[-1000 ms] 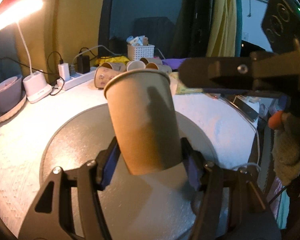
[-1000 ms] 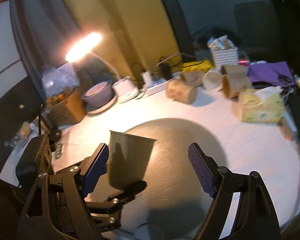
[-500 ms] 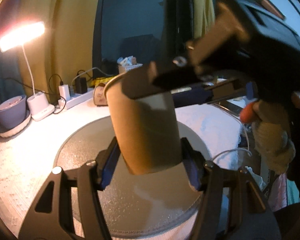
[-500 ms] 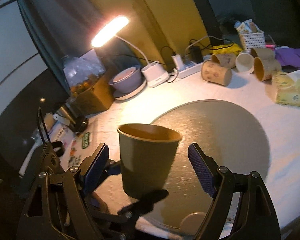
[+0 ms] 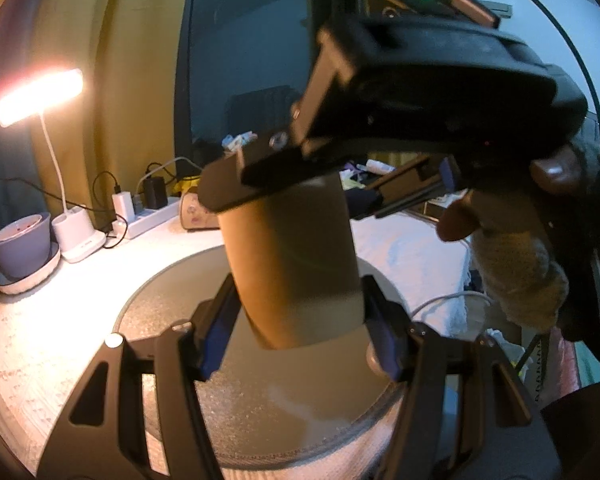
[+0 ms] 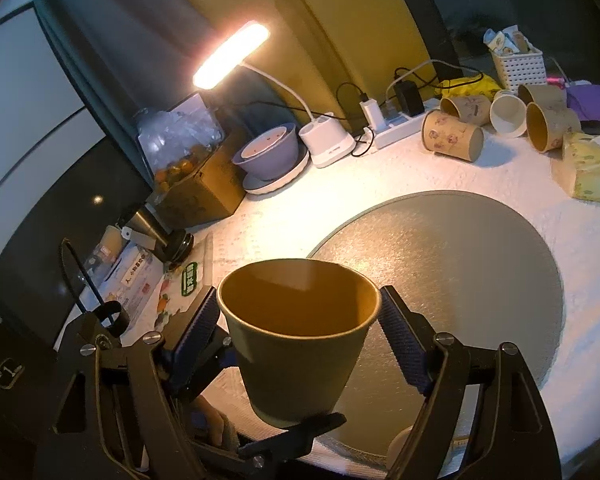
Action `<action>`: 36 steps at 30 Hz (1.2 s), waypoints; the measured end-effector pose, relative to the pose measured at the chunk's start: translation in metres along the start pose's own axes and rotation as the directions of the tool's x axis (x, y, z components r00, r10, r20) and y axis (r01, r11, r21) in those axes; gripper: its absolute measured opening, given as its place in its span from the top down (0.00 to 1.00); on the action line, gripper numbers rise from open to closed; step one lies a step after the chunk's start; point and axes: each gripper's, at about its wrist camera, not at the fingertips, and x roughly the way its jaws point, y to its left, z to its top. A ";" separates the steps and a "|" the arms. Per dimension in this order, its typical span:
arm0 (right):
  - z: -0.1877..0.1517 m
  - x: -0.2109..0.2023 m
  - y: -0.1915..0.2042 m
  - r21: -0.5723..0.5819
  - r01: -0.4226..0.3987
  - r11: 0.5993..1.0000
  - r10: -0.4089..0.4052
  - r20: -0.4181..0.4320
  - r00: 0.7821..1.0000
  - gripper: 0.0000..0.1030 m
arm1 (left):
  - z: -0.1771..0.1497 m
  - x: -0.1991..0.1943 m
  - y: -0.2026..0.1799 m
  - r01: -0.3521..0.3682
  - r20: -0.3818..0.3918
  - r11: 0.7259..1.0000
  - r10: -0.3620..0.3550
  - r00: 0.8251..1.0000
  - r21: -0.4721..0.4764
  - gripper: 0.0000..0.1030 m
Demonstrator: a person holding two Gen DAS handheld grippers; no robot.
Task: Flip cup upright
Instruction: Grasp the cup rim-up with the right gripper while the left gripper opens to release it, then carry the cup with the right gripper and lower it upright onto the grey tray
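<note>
A plain brown paper cup stands upright in the air, mouth up, above the round grey mat. My left gripper is shut on its lower body. In the right wrist view the cup sits between my right gripper's blue pads, which flank its rim closely; I cannot tell whether they press it. The right gripper's body hides the cup's rim in the left wrist view.
Several paper cups lie on their sides at the back by a white power strip. A lit desk lamp, a purple bowl, a tissue pack, a white basket and a cardboard box ring the mat.
My right gripper has swung in from the side and come around the cup's rim, its jaws narrowing. The left gripper keeps hold of the cup, which stays upright.
</note>
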 end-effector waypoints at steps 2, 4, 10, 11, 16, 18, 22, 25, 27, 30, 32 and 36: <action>0.000 0.002 0.000 0.003 0.005 1.000 -0.005 -0.010 1.000 0.27 | 0.000 0.001 0.003 -0.003 0.001 1.000 0.003 1.000 -0.005 0.41; 0.000 0.005 0.000 0.005 0.009 1.000 -0.009 -0.020 1.000 0.28 | -0.001 0.002 0.006 -0.006 -0.003 1.000 0.006 1.000 -0.010 0.40; 0.001 0.008 0.005 -0.011 0.005 1.000 -0.006 -0.028 1.000 0.35 | -0.004 0.000 0.010 -0.012 -0.020 0.999 0.011 1.000 -0.043 0.41; 0.001 0.008 0.006 -0.014 0.005 1.000 -0.006 -0.030 1.000 0.35 | -0.004 0.001 0.010 -0.011 -0.024 0.999 0.010 1.000 -0.047 0.40; 0.001 0.010 0.008 -0.024 0.028 0.999 -0.029 -0.038 0.999 0.35 | -0.007 0.005 0.017 -0.006 -0.057 0.997 0.002 0.998 -0.078 0.40; 0.001 0.011 0.009 -0.029 0.039 0.999 -0.040 -0.038 0.998 0.35 | -0.008 0.007 0.020 -0.003 -0.069 0.996 -0.003 0.998 -0.095 0.40; 0.001 0.011 0.011 -0.039 0.055 0.998 -0.056 -0.038 0.998 0.35 | -0.009 0.009 0.025 -0.002 -0.091 0.993 -0.009 0.996 -0.120 0.40; 0.002 0.012 0.013 -0.048 0.069 0.996 -0.071 -0.037 0.997 0.35 | -0.009 0.012 0.031 -0.003 -0.104 0.991 -0.011 0.995 -0.137 0.40; 0.002 0.012 0.014 -0.054 0.079 0.995 -0.081 -0.033 0.996 0.35 | -0.010 0.012 0.034 -0.005 -0.111 0.989 -0.012 0.994 -0.149 0.40; 0.003 0.012 0.015 -0.063 0.094 0.994 -0.096 -0.026 0.995 0.35 | -0.010 0.015 0.039 -0.006 -0.125 0.985 -0.016 0.992 -0.171 0.40; 0.004 0.012 0.015 -0.069 0.106 0.992 -0.107 -0.022 0.994 0.35 | -0.010 0.016 0.041 -0.004 -0.134 0.983 -0.021 0.991 -0.184 0.40; 0.003 0.010 0.016 -0.092 0.150 0.984 -0.151 -0.003 0.989 0.35 | -0.011 0.019 0.046 0.001 -0.155 0.977 -0.034 0.987 -0.211 0.40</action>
